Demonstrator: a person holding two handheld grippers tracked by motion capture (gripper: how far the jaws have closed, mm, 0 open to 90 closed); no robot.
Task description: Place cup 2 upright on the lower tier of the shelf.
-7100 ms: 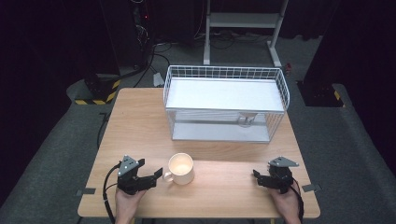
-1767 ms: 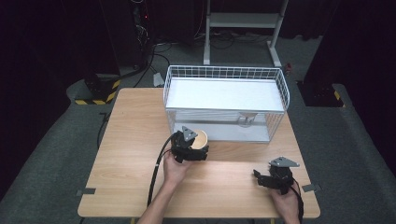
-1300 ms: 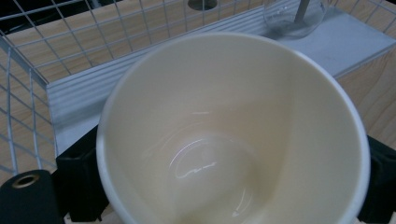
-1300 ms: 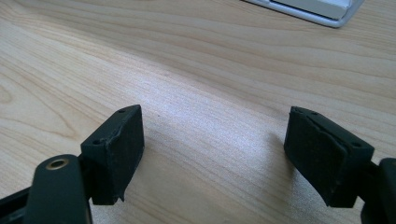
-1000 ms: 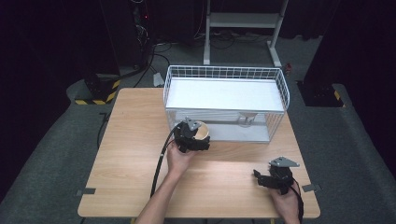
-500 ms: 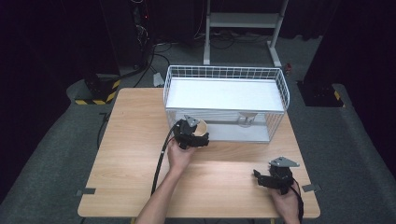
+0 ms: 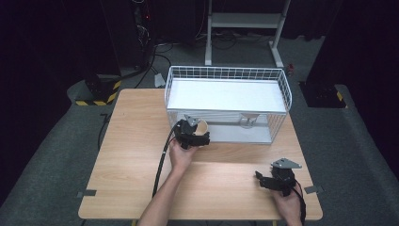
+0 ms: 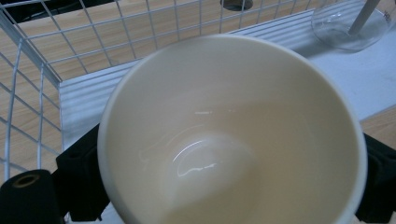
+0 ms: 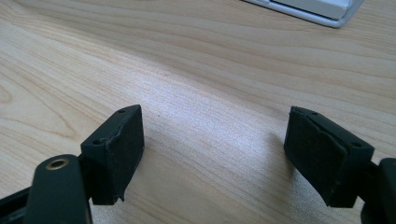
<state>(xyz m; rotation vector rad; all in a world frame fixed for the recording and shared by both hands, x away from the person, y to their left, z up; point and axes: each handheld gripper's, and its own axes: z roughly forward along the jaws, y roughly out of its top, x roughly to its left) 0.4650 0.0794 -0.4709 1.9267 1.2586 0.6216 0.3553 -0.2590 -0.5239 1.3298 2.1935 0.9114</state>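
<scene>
Left claw [image 7: 197, 136] gripping cream cup [image 8: 229, 135], wooden table [image 7: 136, 141], dark room

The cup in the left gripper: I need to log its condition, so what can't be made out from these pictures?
- Cup outside and handle: left gripper view looks into its mouth.
- Cup in high view: left gripper covers most.
- Clear glass piece in the wire rack: cut by frame edge.
</scene>
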